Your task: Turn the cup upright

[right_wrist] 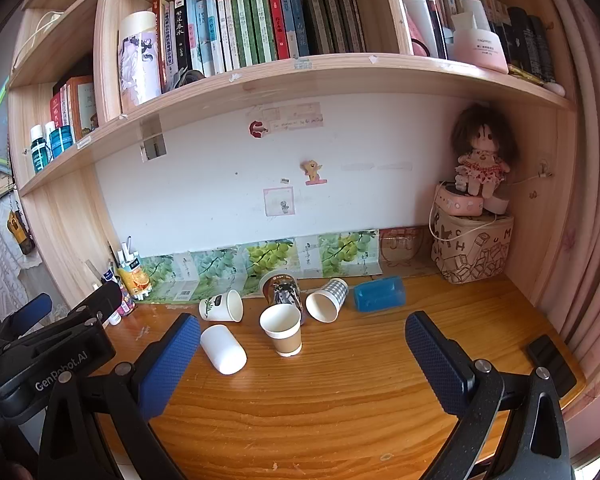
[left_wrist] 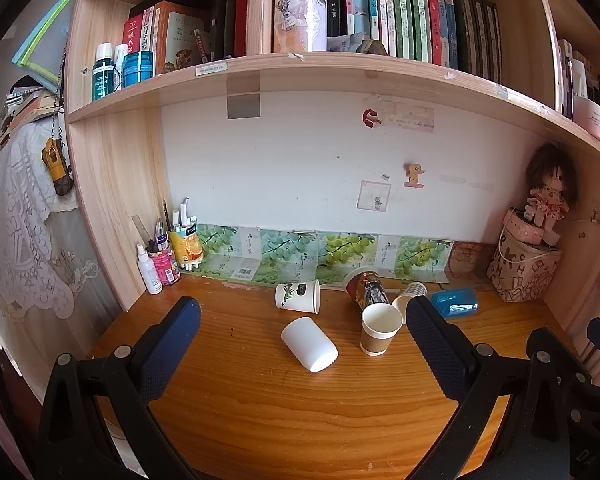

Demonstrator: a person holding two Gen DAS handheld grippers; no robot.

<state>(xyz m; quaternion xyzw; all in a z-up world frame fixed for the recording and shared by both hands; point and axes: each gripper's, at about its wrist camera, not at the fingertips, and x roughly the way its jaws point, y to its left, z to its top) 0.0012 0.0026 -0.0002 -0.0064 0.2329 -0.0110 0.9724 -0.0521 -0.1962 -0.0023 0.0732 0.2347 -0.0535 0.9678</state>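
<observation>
A plain white cup (left_wrist: 309, 345) (right_wrist: 223, 349) lies on its side on the wooden desk. A brown paper cup (left_wrist: 380, 329) (right_wrist: 281, 329) stands upright beside it. Behind lie on their sides a white cup with a leaf print (left_wrist: 298, 296) (right_wrist: 221, 306), a dark patterned cup (left_wrist: 365, 286) (right_wrist: 281, 288), a checked cup (left_wrist: 409, 297) (right_wrist: 327, 299) and a blue cup (left_wrist: 455, 302) (right_wrist: 379, 293). My left gripper (left_wrist: 300, 330) is open and empty, in front of the cups. My right gripper (right_wrist: 303, 350) is open and empty, just short of the brown cup.
A pen holder with a spray bottle (left_wrist: 162, 258) stands at the back left. A patterned bag with a doll (right_wrist: 472, 240) fills the back right corner. A black object (right_wrist: 550, 360) lies near the desk's right edge. A bookshelf (right_wrist: 300, 68) overhangs the desk.
</observation>
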